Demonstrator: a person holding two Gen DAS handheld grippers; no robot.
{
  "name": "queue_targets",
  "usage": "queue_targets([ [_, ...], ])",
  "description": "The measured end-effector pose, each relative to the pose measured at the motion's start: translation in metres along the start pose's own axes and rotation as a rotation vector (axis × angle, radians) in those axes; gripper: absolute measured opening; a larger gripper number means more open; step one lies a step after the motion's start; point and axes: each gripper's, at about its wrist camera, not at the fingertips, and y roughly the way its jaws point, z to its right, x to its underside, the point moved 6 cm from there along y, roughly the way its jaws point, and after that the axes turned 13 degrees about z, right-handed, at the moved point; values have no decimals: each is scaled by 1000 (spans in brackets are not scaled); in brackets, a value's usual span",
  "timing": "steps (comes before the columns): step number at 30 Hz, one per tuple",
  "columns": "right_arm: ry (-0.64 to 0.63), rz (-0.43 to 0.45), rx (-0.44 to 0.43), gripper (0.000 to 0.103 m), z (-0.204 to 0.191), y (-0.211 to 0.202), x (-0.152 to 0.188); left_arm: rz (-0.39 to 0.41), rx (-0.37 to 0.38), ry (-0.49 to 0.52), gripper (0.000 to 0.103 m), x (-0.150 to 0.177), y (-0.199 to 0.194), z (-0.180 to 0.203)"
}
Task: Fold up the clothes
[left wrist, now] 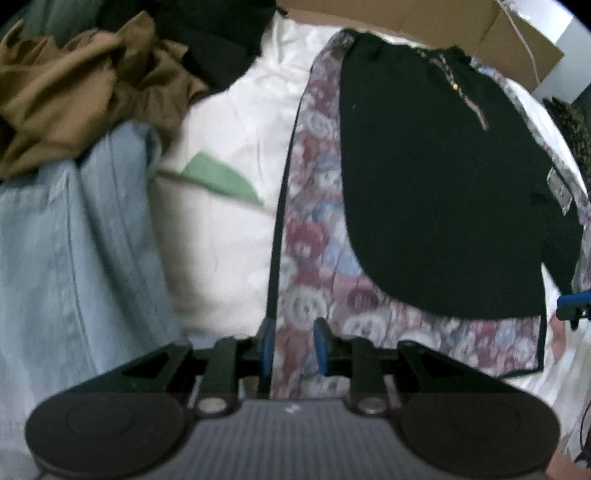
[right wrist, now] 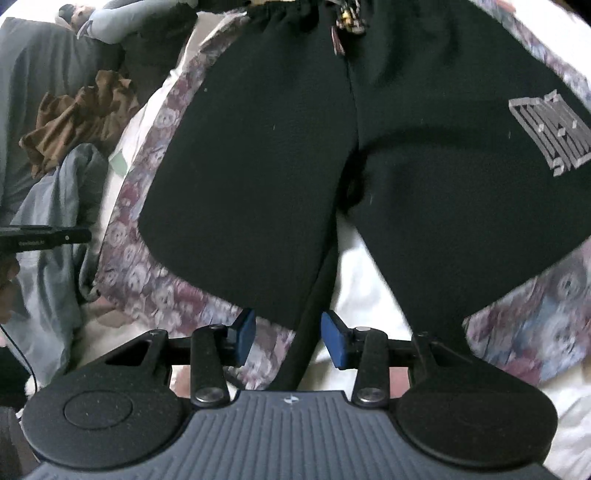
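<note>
Black shorts with teddy-bear print panels lie flat on a white sheet; they fill the right wrist view, with a grey logo on one leg. My left gripper is open, its blue pads either side of the printed hem at the shorts' left edge. My right gripper is open over the inner hem of the left leg, near the crotch gap.
A brown garment and light blue jeans are heaped at the left on the white sheet. A green patch shows on the sheet. Cardboard stands behind. The left gripper's body shows in the right wrist view.
</note>
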Motion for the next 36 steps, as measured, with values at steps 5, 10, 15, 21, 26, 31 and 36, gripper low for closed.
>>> queue_targets([
  [5,-47,23,42,47,3,0,-26,18,32,-1,23,-8,17,8],
  [10,-121,56,95,47,12,8,-54,-48,14,-14,22,14,40,5],
  [15,-174,61,154,47,26,17,-73,-50,0,16,22,19,37,4],
  [21,-166,72,156,47,51,4,-104,-15,-15,-21,23,7,23,1],
  [26,-188,73,188,47,80,-20,-124,20,-7,-6,23,-11,15,12],
  [31,-256,44,205,47,110,-45,-139,41,-7,12,23,-27,14,27],
  [36,-309,26,230,47,145,-60,-160,37,-29,9,23,-40,24,37],
])
